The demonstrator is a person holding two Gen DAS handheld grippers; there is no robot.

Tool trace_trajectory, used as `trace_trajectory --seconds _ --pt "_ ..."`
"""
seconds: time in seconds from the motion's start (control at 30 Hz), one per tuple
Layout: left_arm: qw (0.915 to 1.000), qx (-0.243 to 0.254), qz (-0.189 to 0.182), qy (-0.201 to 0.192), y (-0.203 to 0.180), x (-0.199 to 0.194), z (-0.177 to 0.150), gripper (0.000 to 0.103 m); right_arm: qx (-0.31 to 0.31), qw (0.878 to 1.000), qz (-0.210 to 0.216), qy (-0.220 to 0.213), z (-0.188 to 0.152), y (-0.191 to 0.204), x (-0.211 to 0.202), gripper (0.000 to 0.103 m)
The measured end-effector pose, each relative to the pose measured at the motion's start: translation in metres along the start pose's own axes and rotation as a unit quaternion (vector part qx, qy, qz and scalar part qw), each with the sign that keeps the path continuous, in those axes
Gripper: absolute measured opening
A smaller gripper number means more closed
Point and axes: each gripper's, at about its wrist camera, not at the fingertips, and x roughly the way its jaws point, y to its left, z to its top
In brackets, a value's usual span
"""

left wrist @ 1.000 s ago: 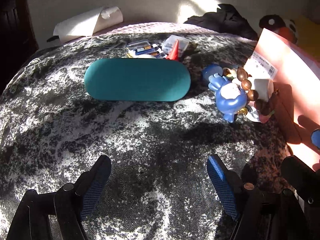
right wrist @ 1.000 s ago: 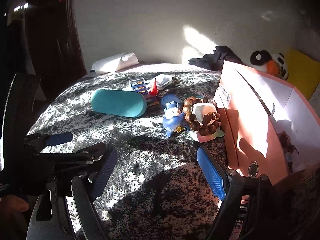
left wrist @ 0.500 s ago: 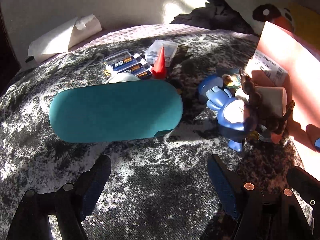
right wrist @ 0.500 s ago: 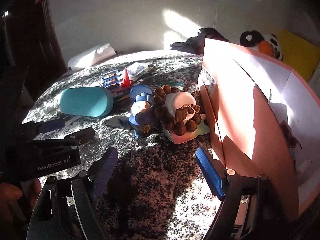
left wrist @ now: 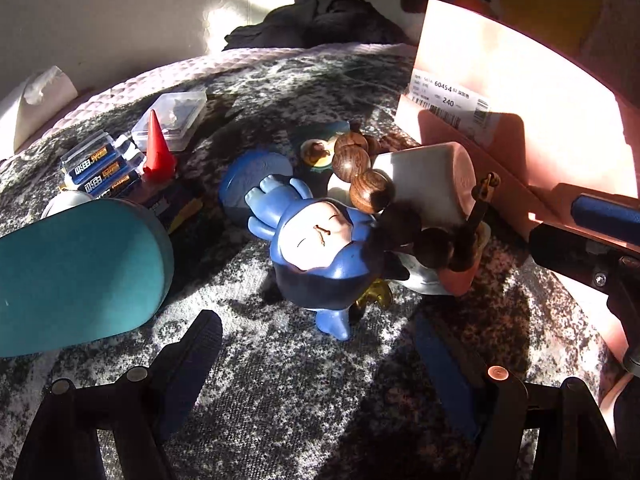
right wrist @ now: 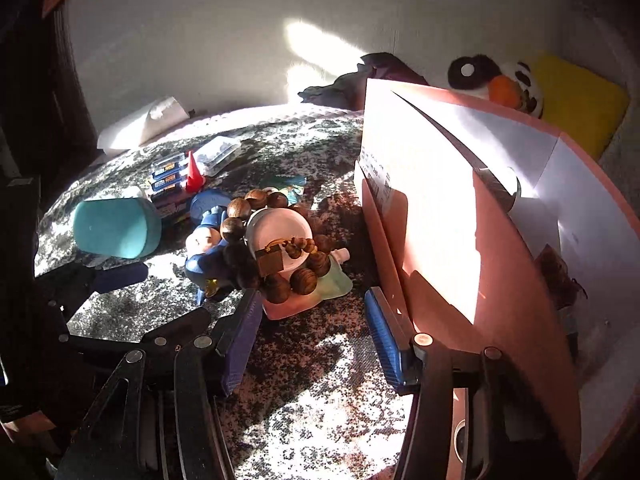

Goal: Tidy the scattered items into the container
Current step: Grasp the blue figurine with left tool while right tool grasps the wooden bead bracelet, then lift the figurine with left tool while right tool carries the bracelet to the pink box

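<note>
Both claws have closed in on the clutter within a second: the left gripper point(left wrist: 316, 354), spread wide and empty, now faces the blue figurine point(left wrist: 320, 248), while the right gripper point(right wrist: 312, 334), also released, nears the wooden bead string point(right wrist: 276, 248) draped over a white cup point(right wrist: 280, 232). Nothing is packed yet. Only the right wrist view shows inside the pink box point(right wrist: 520, 280), standing just beside the pile; the left view shows only its labelled outer wall.

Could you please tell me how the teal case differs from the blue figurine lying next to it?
The teal case is plain, smooth and rounded; the blue figurine is sculpted, with a pale face and limbs. The case looks longer and bulkier. Wooden beads crowd the figurine; the case lies apart. Both lie on the mottled cloth, outside the pink box.
</note>
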Motion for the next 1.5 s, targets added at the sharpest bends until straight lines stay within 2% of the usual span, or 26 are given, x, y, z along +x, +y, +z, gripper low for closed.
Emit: trace_trajectory --seconds 0.13,0.27,0.3,0.33,0.43,0.57,0.67,0.7,0.73,0.77,0.93,1.1,1.23,1.37,1.43,1.5 --pt "1.0 -0.002 0.006 -0.001 -0.003 0.015 0.01 0.083 0.006 1.0 -0.01 0.011 -0.001 -0.011 0.007 0.062" --pt "0.9999 0.0 0.012 -0.001 -0.001 0.029 0.015 0.085 -0.003 1.0 0.005 0.023 -0.002 -0.008 0.019 0.072" --pt "0.9999 0.002 0.012 -0.004 -0.001 0.027 0.015 0.079 -0.008 1.0 0.007 0.027 0.0 -0.007 0.022 0.072" --pt "0.9999 0.004 0.011 -0.007 -0.001 0.025 0.014 0.061 -0.013 0.999 0.009 0.03 0.001 -0.005 0.025 0.072" --pt "0.9996 0.017 0.019 -0.012 0.0 0.018 0.012 0.059 -0.024 0.999 0.018 0.031 0.008 -0.003 0.029 0.072" --pt "0.9998 0.017 0.008 0.005 0.012 0.002 0.001 0.059 -0.046 0.998 0.042 0.026 0.019 0.003 0.027 0.072" --pt "0.9994 0.03 0.014 0.015 0.014 -0.02 -0.012 0.054 -0.067 0.995 0.067 0.016 0.027 0.012 0.023 0.072" --pt "0.999 0.035 0.02 0.018 0.015 -0.028 -0.017 0.042 -0.075 0.995 0.071 0.013 0.029 0.016 0.023 0.072" --pt "0.9988 0.035 0.024 0.024 0.016 -0.036 -0.021 0.016 -0.085 0.994 0.068 0.012 0.03 0.021 0.025 0.072" --pt "0.9988 0.031 0.026 0.027 0.018 -0.044 -0.025 0.007 -0.094 0.993 0.066 0.011 0.032 0.025 0.027 0.072" --pt "0.9995 -0.021 0.013 0.019 0.036 -0.07 -0.037 0.007 -0.142 0.988 0.053 0.007 0.039 0.048 0.039 0.071" --pt "0.9984 -0.049 -0.005 0.029 0.044 -0.058 -0.034 0.007 -0.19 0.981 0.04 0.003 0.046 0.07 0.05 0.07" --pt "0.9986 -0.042 -0.013 0.03 0.038 -0.044 -0.028 0.011 -0.218 0.976 0.013 0.002 0.045 0.076 0.06 0.072" --pt "0.9989 -0.035 -0.008 0.03 0.033 -0.03 -0.023 0.029 -0.244 0.97 -0.013 -0.011 0.038 0.086 0.062 0.072" --pt "0.9985 -0.045 -0.012 0.03 0.036 -0.023 -0.02 0.043 -0.265 0.963 -0.043 -0.016 0.034 0.092 0.065 0.069" --pt "0.998 -0.054 -0.015 0.028 0.037 -0.018 -0.018 0.05 -0.289 0.954 -0.08 -0.02 0.029 0.098 0.069 0.038"
